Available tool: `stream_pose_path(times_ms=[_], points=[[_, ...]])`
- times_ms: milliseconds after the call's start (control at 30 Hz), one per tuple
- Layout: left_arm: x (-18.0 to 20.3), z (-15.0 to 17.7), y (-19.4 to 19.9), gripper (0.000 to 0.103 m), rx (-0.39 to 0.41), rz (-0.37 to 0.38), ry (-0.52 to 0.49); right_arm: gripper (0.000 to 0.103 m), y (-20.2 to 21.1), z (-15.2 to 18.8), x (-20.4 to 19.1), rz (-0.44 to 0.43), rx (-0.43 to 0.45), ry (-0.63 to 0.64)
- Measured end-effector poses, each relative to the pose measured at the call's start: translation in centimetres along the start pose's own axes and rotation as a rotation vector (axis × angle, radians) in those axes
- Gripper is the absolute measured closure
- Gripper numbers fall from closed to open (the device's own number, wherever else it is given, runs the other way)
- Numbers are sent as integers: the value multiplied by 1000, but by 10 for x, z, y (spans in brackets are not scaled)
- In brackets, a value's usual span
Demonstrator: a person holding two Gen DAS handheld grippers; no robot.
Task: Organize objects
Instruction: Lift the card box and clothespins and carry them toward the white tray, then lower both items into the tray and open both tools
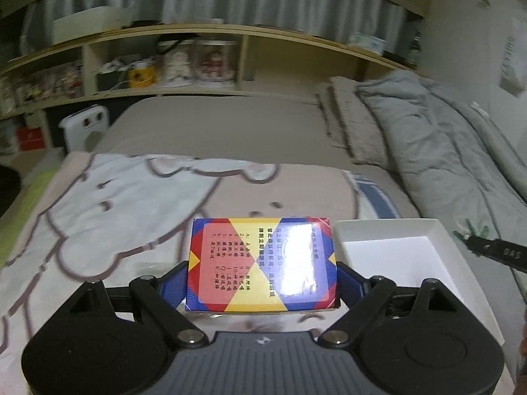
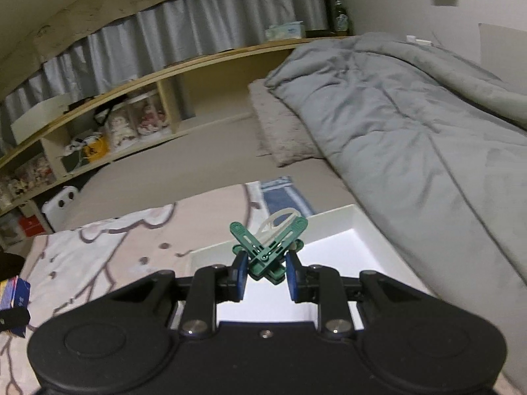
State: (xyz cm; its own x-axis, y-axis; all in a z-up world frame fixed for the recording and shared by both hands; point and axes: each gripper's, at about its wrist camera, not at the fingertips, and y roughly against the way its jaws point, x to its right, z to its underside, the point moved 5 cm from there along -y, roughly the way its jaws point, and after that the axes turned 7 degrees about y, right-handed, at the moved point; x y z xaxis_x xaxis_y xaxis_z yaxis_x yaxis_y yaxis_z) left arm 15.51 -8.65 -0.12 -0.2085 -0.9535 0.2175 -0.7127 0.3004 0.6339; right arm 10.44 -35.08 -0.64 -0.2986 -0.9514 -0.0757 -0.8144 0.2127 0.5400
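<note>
My left gripper (image 1: 263,279) is shut on a colourful card box (image 1: 262,265), red, blue and yellow with printed text, held flat above the cartoon blanket (image 1: 108,210). Its blue pads press on the box's two short sides. Just right of it sits a white open box (image 1: 388,230), empty as far as shown. My right gripper (image 2: 266,275) is shut on green clothes pegs (image 2: 268,247), a crossed bundle with a pale one behind, held above the white open box (image 2: 332,250). The card box edge (image 2: 14,291) shows at the far left of the right wrist view.
A grey duvet (image 2: 411,131) and a pillow (image 2: 283,131) lie on the bed to the right. Wooden shelves (image 1: 197,62) with jars and clutter run along the back wall. A white heater (image 1: 85,128) stands beside the bed at left.
</note>
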Motion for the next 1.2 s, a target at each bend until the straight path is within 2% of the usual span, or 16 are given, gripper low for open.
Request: stream_pose_path(times_ms=[233,500,700,867,967,1033,1067,1100,1200], points=[[66,0,-37,14,-31,79,-19,78,-12,7,25,5,-31,-8],[126,12,-95,14,-133,119,-4,78,-27,15,42,-4,-75,-25],[140,22,-127,14,-197,111,34,78,-44,25,52,-10,-128,-18],[144,21,-144,14,-189,98,66,78,-56,29,56,-24,-135,-41],[145,21,-156,13,-211,82,73,77,-63,32,55,-27,-147,-50],[146,24,-163,7,-239,74,64,69,-68,36,55,-16,-174,-55],[146,26,-164,5,-260,67,47,49,-70,39,56,-6,-194,-61],[147,28,-164,5,-274,58,27,37,-71,42,56,-3,-216,-62],[147,34,-161,4,-284,33,-31,35,-69,50,58,-9,-273,-32]])
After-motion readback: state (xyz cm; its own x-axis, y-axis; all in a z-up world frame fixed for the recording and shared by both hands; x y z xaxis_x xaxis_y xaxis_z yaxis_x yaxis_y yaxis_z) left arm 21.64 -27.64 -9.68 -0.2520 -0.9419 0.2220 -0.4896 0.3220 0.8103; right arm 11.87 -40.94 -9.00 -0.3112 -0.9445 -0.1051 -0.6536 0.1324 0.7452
